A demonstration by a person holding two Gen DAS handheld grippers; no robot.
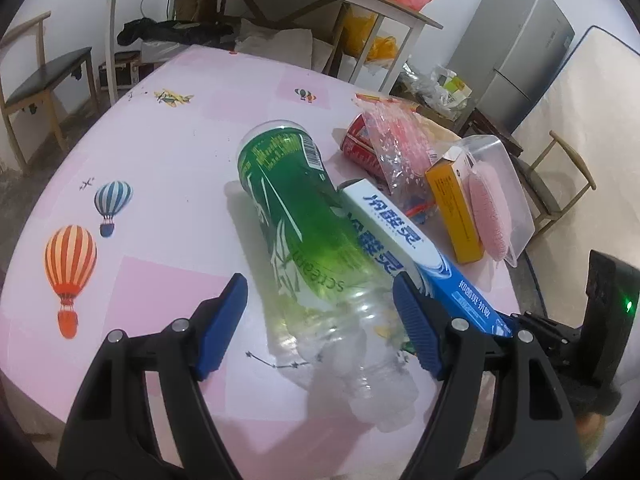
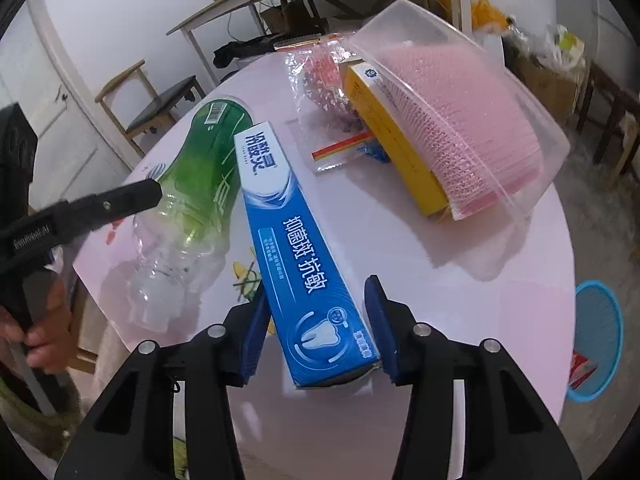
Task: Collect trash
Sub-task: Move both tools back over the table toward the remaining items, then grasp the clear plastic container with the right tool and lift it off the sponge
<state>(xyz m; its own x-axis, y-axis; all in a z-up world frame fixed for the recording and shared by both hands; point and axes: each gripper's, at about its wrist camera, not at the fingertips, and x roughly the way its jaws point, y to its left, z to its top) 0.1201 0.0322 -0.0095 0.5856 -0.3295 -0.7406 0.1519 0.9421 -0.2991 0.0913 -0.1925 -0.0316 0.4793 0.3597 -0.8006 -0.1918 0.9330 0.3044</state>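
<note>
An empty green-labelled plastic bottle (image 1: 304,232) lies on the pink table, neck toward me. My left gripper (image 1: 320,300) is open, its blue pads on either side of the bottle's clear neck end, not clamped. A blue toothpaste box (image 2: 296,248) lies beside the bottle; it also shows in the left wrist view (image 1: 404,248). My right gripper (image 2: 316,312) is open with its pads flanking the box's near end. In the right wrist view the bottle (image 2: 196,184) lies left of the box, with the left gripper's finger (image 2: 120,200) against it.
A yellow box (image 2: 396,148), a clear plastic tray with pink foam (image 2: 468,120), a printed plastic bag (image 2: 324,80) and a red can (image 1: 360,140) lie further back. A blue waste basket (image 2: 596,340) stands on the floor right of the table (image 2: 460,320). Chairs and a fridge surround it.
</note>
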